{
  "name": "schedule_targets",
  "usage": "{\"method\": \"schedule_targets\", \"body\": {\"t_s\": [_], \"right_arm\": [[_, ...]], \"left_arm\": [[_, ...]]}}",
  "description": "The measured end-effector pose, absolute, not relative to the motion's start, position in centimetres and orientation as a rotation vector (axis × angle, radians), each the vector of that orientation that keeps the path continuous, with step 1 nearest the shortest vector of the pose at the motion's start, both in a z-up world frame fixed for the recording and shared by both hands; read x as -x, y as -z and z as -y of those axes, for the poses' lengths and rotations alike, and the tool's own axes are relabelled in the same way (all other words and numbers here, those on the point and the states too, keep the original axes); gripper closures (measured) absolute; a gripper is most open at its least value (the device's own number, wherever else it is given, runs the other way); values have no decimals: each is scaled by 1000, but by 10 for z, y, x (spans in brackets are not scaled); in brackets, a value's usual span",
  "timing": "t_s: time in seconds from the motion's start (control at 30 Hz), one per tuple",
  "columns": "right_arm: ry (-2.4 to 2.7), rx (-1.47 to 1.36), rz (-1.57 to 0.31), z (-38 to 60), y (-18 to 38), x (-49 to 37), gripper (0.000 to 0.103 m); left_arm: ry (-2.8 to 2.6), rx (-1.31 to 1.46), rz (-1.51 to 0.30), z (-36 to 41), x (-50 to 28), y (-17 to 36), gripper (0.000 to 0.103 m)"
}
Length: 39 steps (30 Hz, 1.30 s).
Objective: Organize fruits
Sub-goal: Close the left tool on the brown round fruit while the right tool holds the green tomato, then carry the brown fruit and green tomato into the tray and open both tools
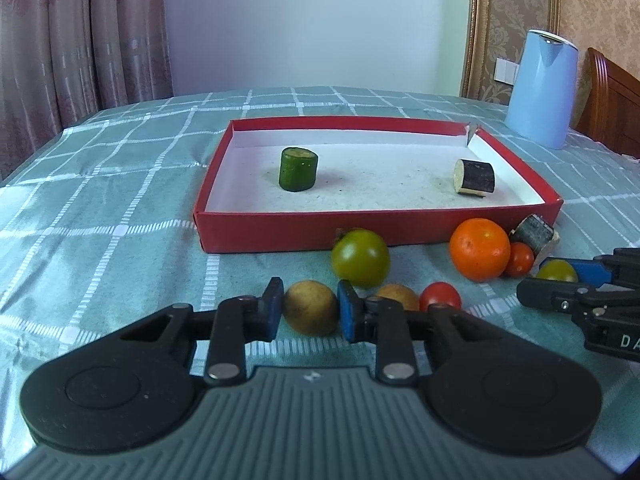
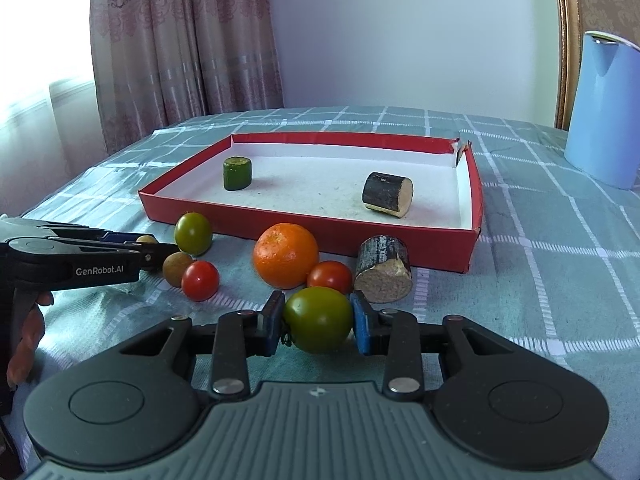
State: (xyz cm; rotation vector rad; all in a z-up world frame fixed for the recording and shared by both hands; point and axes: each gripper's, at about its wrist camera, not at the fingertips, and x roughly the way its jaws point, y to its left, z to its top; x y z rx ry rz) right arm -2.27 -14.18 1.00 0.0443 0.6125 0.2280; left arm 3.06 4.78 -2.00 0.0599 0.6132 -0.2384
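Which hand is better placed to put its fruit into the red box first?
Probably the right. The right gripper, shut on a green tomato, is nearer the red box. The left gripper grips a brown fruit farther back.

Glossy smooth green tomato (image 2: 318, 319) sits between the matt black plastic right gripper (image 2: 316, 326) pads. Beyond it, pebbly-skinned orange (image 2: 286, 255), rough bark-covered wood chunk (image 2: 383, 269), red cardboard tray (image 2: 320, 232), slightly shiny checked cloth (image 2: 540, 280).

I'm working in a home: patterned curtains (image 2: 168, 40), checked tablecloth (image 1: 120, 184), damask wallpaper (image 1: 516, 12), blue kettle (image 1: 540, 88).
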Motion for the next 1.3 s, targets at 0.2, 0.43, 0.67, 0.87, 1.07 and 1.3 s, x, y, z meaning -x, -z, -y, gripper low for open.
{"method": "schedule_targets", "body": {"t_s": [0.2,0.43,0.67,0.87,1.07,1.3], "right_arm": [[-225,-17,-587,142,-18,24,69],[-206,3,-543,143,-27,22,69],[-207,2,-522,143,-33,21,69],[-179,7,-492,146,-44,1,69],[-141,6,-506,149,-46,-32,69],[-140,11,-540,146,-42,-60,69]], "left_arm": [[206,-46,-620,-50,-30,17,77],[199,-46,-614,-46,-32,14,77],[200,-48,-583,-44,-30,2,77],[199,-63,-538,-33,-44,-19,77],[183,-58,-538,-16,-76,-23,77],[181,-32,-606,-7,-111,-14,77]]}}
